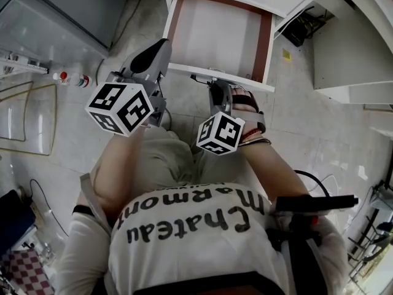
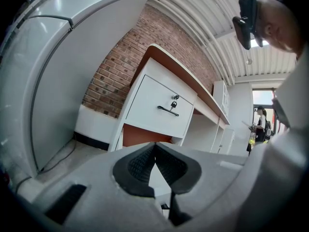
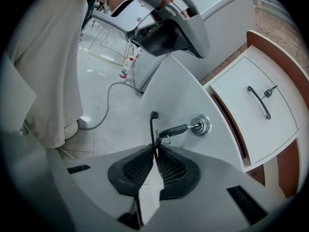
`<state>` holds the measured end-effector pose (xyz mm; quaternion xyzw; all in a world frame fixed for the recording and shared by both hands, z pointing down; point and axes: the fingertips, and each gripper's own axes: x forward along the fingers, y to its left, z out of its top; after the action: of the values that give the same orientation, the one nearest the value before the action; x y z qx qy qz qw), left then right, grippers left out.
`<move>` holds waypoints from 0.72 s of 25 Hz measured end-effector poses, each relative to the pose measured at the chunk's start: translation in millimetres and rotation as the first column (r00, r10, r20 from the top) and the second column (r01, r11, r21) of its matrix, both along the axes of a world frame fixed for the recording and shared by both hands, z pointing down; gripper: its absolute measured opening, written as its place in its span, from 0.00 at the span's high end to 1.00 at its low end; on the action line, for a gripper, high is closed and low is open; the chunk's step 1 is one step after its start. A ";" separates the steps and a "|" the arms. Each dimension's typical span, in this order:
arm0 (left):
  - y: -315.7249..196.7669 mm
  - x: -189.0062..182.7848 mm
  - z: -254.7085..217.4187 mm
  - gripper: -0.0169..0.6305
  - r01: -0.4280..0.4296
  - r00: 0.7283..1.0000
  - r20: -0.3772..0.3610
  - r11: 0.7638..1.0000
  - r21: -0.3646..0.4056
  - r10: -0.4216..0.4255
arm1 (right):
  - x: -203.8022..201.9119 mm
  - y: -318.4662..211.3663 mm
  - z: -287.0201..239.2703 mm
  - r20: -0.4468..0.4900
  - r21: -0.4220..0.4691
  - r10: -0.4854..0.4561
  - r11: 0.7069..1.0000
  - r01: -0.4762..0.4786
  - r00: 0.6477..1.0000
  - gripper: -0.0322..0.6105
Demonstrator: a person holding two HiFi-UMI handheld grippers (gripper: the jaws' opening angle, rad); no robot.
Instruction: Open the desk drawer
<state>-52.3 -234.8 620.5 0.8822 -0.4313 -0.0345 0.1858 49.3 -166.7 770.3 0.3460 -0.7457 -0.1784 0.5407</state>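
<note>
White desk [image 2: 179,75] w/ brown trim stands against a brick wall [image 2: 113,81]. Its lower drawer [image 1: 215,32] is open: it sticks out of the desk toward the person, bare white bottom showing btwn brown side walls in the head view. Person's light shirt [image 1: 184,226] fills the lower part of that view. Drawer front [image 3: 178,91] is a broad pale panel facing the R gripper [image 3: 155,152], whose jaws are pinched together on the thin black handle [image 3: 153,124] of that drawer; the handle runs straight up out of the pads. L gripper [image 2: 154,149] has its jaws closed on each other w/ nothing btwn them. It is held up by the drawer's left front corner; can't tell if it touches. It points at the desk, and its view shows the upper drawer [image 2: 154,105] closed, flush in the frame, w/ its own dark handle [image 2: 168,111] and a key hanging above it. On the open drawer's front, just right of the gripped handle, a key [image 3: 176,128] sits in a round metal lock [image 3: 200,125]. On the floor [image 3: 106,81], a cable [image 3: 108,100] and a small bottle [image 3: 125,70] w/ a red cap, well apart from the drawer.
</note>
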 end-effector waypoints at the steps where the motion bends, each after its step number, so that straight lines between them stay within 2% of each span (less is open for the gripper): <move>1: 0.4 0.4 0.0 0.95 -0.003 1.000 -0.002 1.000 0.001 0.003 | 0.1 0.2 0.5 0.000 0.000 0.000 1.000 0.000 1.000 0.90; 10: 5.0 2.5 -1.2 0.95 -0.025 0.999 0.048 0.999 0.029 0.023 | 1.8 1.8 5.8 -0.003 0.023 0.000 1.000 0.000 1.000 0.90; 18: 12.2 8.6 -1.3 0.95 -0.078 0.994 0.080 0.996 0.044 0.075 | 1.4 2.3 7.7 -0.008 0.033 -0.003 0.999 0.003 1.000 0.90</move>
<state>-43.7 -222.6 619.2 0.9028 -0.4032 -0.0028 0.1493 50.7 -164.4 778.0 0.3531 -0.7409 -0.1930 0.5377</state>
